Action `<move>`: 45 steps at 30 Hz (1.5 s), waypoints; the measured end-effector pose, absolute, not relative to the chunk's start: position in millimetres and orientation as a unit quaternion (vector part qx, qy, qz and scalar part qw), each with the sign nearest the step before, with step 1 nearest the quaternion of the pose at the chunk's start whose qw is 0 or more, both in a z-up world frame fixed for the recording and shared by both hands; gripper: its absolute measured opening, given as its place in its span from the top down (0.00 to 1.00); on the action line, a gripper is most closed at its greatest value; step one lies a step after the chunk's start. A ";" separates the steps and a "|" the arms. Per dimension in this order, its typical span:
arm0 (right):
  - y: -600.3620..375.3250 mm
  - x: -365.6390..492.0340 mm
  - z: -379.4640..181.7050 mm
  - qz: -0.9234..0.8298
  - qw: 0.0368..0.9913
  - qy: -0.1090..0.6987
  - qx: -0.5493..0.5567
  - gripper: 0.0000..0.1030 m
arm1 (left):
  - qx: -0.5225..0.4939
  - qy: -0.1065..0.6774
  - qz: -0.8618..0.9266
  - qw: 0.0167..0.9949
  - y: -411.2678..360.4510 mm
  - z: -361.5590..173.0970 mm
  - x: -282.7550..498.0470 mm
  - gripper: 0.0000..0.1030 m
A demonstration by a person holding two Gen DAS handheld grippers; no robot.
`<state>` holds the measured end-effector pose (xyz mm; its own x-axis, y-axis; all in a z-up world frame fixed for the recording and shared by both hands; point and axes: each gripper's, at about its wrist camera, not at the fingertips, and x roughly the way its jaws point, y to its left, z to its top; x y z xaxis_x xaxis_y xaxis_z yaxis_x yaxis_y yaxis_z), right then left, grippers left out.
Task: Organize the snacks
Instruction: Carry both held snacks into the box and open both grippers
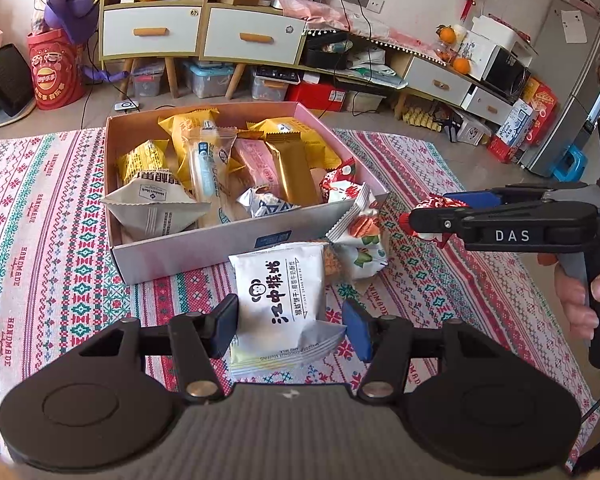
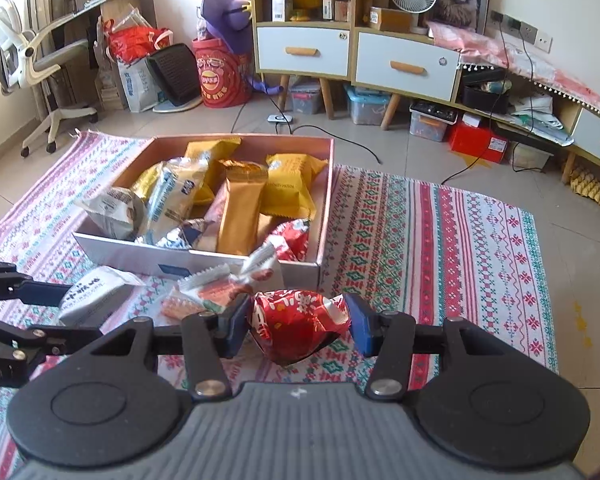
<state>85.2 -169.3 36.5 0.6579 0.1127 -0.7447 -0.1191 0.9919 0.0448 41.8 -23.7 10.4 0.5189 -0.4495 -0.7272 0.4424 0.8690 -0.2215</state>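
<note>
Right tongs: closed on a red foil snack, pinched at both sides and held clear of the cloth, just in front of the box. In the left wrist view the same tongs come in from the right with the red wrapper showing at their tips.

Left tongs: gripping a white packet across its width, at a middling opening; the packet's lower end hangs between the pads, its top leans towards the box front.

Loose, on the cloth against the box's front wall: a small heap of wrappers, white with orange and green print, apparently two or three pieces.

Box: open, pink-sided, already holding many snacks: yellow packets, a gold bar, a pink bar, a clear-wrapped stick, a white pouch, silver and red foils. They lie jumbled, not in rows.

Status, as judged: mostly done. Outstanding: the two held items and the heap by the box. Whether tidying inside the box is also expected cannot be told.
</note>
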 end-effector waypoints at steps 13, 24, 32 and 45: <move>-152.9 108.5 47.4 0.077 0.913 0.399 0.023 0.53 | -0.009 0.388 -0.223 0.894 -8.4 37.3 76.1 0.39; -139.0 137.2 48.5 0.097 0.913 0.393 0.044 0.53 | 0.009 0.379 -0.156 0.912 2.1 43.2 143.6 0.39; -124.4 156.1 39.9 0.100 0.908 0.403 0.056 0.53 | 0.013 0.399 -0.131 0.907 0.6 28.9 188.6 0.39; -117.1 163.8 39.0 0.093 0.907 0.406 0.065 0.43 | 0.025 0.419 -0.115 0.900 -4.1 21.1 210.9 0.38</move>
